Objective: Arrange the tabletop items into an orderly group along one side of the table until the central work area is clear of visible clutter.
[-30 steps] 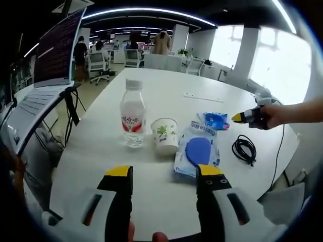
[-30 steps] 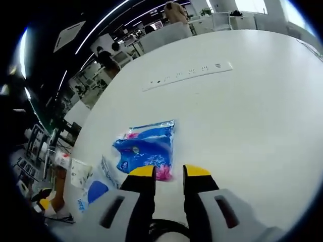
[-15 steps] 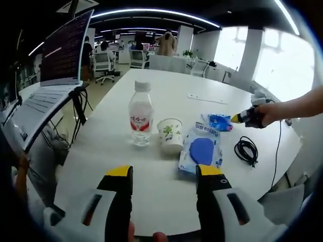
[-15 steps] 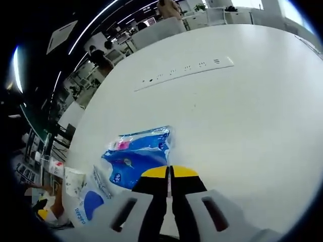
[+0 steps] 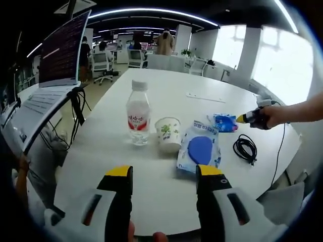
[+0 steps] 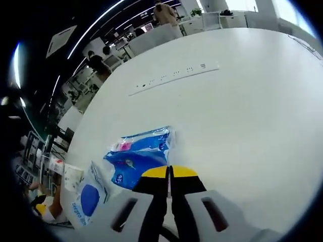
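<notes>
A: Office room is showing behind, with desks, chairs and people standing far off. White table [image 5: 166, 91] is carrying everything. What's lying on it?

B: From the left gripper view: bottle [image 5: 138, 120] is standing upright, paper cup [image 5: 168, 134] is sitting just right of it, wipes pack [image 5: 200, 152] with a blue round lid is lying right of the cup, near it. Blue pouch [image 5: 223, 122] is lying beyond the wipes, black cable [image 5: 246, 148] is coiling to the right of the wipes, apart from it. Power strip [image 5: 204, 97] is lying flat further back.

A: Left gripper [image 5: 164, 171]?

B: Jaws are standing wide apart, gripping nothing, hovering over the near table edge, well short of the items. Laptop [image 5: 48, 75] is sitting open on a stand at the left.

A: Right gripper [image 6: 169, 173]?

B: Yellow tips are pressing together in its own view, right at the near edge of the pouch [image 6: 138, 155]. Looks like it's pinching that edge, but the contact is hiding under the tips, so not certain. In the left gripper view it [image 5: 244, 118] is coming in from the right, a hand [image 5: 270, 116] holding it, tip touching the pouch.

A: Other stuff in the right gripper view?

B: Wipes [image 6: 86, 197] and cup [image 6: 70, 176] are sitting at lower left, strip [image 6: 174, 78] is running across the table [image 6: 252, 101] above.
</notes>
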